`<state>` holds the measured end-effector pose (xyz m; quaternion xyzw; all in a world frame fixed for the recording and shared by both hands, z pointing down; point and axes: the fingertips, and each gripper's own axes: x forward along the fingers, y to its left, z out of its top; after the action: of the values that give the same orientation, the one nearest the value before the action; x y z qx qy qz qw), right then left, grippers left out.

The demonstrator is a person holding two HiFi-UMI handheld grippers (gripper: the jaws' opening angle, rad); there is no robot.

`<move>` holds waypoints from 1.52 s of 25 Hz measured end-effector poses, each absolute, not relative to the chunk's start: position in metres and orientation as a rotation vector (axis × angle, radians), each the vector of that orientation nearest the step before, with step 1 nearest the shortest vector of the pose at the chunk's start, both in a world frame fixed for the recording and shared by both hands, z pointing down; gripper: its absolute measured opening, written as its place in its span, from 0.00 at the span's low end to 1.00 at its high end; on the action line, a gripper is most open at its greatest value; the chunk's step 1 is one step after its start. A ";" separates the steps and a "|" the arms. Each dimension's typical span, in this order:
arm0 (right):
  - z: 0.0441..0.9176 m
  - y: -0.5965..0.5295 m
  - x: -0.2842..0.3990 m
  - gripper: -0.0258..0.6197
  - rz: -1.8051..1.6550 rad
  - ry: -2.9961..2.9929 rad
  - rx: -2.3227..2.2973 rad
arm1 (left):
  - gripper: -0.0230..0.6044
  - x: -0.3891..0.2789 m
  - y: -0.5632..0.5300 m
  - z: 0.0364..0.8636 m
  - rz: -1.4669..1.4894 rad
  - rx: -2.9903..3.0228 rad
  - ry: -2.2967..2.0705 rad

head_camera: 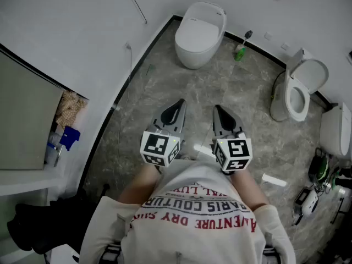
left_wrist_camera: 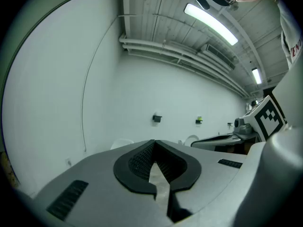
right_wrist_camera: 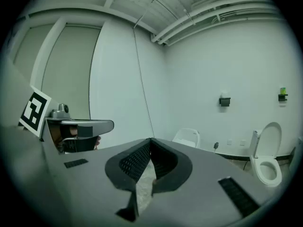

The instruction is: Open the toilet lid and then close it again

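You are at the approach step and nothing is opened yet. The toilet [head_camera: 192, 51] I take for your target stands at 12 o'clock from your grippers, well apart from them across the floor [head_camera: 165, 87], and its lid [head_camera: 203, 22] lies flat and shut. Your left gripper [head_camera: 180, 103] and right gripper [head_camera: 216, 109] are both closed with the tips together and nothing between them.

Next, you need to walk in and get a tip under the lid's front lip.

The toilet's long axis runs from about 1 o'clock to 7 o'clock. Its back is to the wall [head_camera: 242, 10] and its nose points roughly toward you, so the hinge is probably at the far end. A second toilet [head_camera: 300, 92] at 2 o'clock already has its lid up.
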<state>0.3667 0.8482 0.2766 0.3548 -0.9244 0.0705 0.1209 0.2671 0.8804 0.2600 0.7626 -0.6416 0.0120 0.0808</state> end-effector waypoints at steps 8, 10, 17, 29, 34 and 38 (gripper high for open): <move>0.278 0.847 0.363 0.06 0.228 -2.688 1.059 | 0.05 0.262 0.883 0.263 0.056 2.284 -1.903; 0.280 0.848 0.359 0.06 0.233 -2.685 1.072 | 0.05 0.257 0.884 0.263 0.050 2.284 -1.904; 0.294 0.848 0.346 0.06 0.297 -2.659 1.111 | 0.05 0.229 0.887 0.275 0.017 2.237 -1.910; 0.317 0.807 0.321 0.06 0.364 -2.657 1.015 | 0.05 0.182 0.865 0.300 0.018 2.045 -2.010; 0.326 0.755 0.289 0.06 0.391 -2.688 0.940 | 0.05 0.150 0.827 0.309 0.040 1.969 -2.063; 0.329 0.700 0.260 0.06 0.401 -2.705 0.883 | 0.05 0.122 0.777 0.310 0.054 1.923 -2.095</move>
<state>0.2599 0.6997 0.3289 0.3046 -0.9329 0.1384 0.1333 0.1218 0.7775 0.3103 0.6687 -0.7284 0.0186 0.1480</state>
